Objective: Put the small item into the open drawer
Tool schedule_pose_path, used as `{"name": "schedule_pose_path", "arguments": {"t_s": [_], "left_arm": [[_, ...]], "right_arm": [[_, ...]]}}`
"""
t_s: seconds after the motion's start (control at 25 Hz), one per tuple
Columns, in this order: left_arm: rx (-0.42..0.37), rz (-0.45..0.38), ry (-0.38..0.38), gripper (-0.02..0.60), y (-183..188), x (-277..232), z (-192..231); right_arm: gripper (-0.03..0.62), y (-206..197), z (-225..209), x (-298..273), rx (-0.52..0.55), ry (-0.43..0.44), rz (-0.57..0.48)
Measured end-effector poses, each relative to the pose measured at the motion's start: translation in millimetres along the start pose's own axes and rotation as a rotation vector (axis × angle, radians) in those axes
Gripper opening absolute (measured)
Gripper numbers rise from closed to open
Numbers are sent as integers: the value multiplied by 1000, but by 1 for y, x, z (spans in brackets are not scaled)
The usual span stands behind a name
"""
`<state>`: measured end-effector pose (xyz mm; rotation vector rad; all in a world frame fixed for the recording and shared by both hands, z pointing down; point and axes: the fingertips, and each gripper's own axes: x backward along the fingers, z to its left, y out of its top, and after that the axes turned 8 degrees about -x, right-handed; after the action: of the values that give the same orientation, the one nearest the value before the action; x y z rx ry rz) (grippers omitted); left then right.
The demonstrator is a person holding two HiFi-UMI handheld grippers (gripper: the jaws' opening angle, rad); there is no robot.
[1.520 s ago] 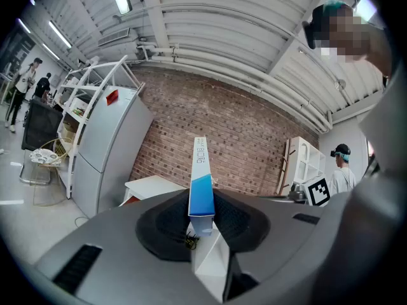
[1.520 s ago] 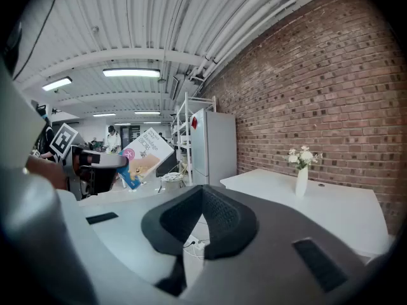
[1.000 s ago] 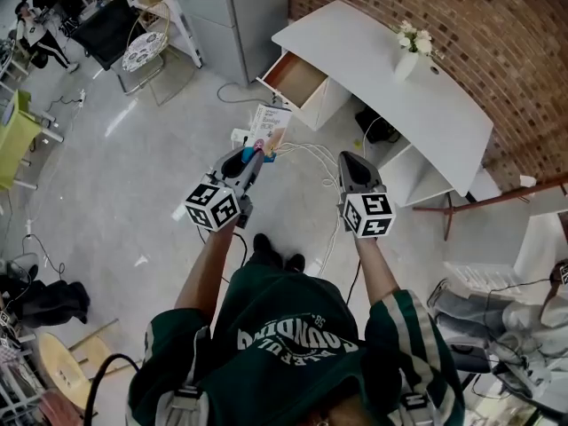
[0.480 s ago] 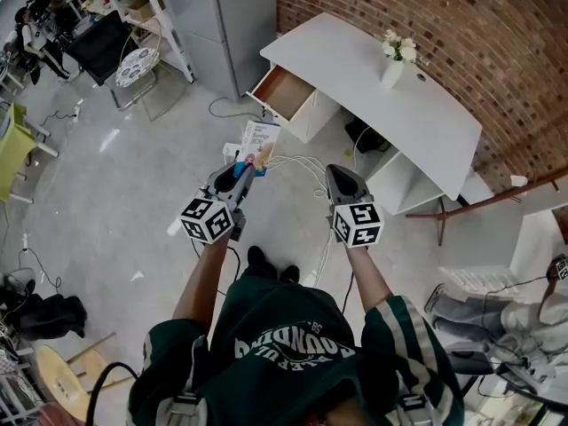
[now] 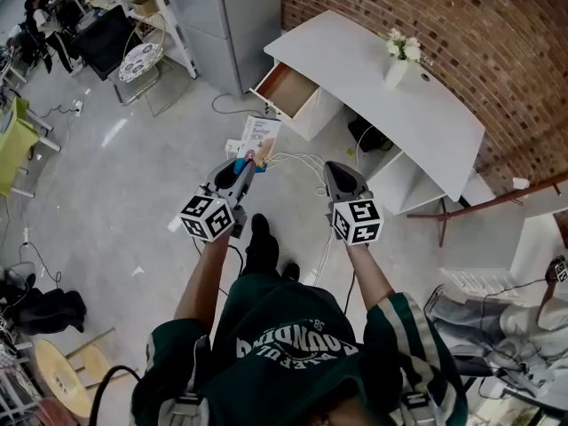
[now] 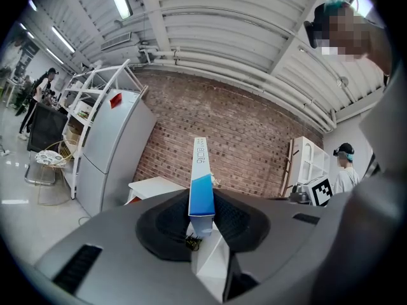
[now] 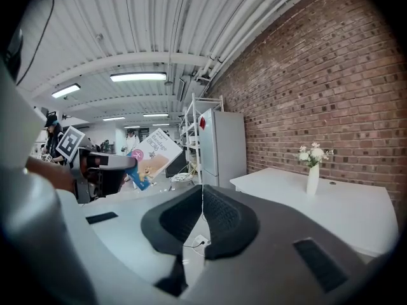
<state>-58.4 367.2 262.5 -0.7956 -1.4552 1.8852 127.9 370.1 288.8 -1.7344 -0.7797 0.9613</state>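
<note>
Left claw pinches only the end of a flat blue-and-white cardboard box, and the closed, empty right claw beside it gives no help, so the box may slip before the open white drawer well ahead.

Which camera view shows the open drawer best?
The head view: the open drawer shows from above, pulled out of the white desk, its inside visible. The left gripper view shows at most a sliver beside the box; the right gripper view shows only the desk's top.
</note>
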Motion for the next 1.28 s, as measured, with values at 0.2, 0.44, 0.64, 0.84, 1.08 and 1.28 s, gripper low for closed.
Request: {"name": "schedule_pose_path", "arguments": {"t_s": [0.2,0.44,0.64,0.84,1.08,1.28], "left_arm": [[3,-7,5,97,3,-6,15],[15,-4,3,97,5,-26,37],[35,1,0,97,6,-55,63],[53,14,-11,97,9,-87,92],[67,36,-32,97,12,-121,122],[76,47,-45,97,18,-146,144]], "right_arm": [[26,2,2,-15,1,6,-1],[25,7,-7,-41,-6,1,8],[25,12,-18,-73,-4,3,29],[25,26,-31,-111,-8,-7,38],[25,37,-43,-152,-20,-17,48],[26,46,-54,-181,-26,-28,59]]}}
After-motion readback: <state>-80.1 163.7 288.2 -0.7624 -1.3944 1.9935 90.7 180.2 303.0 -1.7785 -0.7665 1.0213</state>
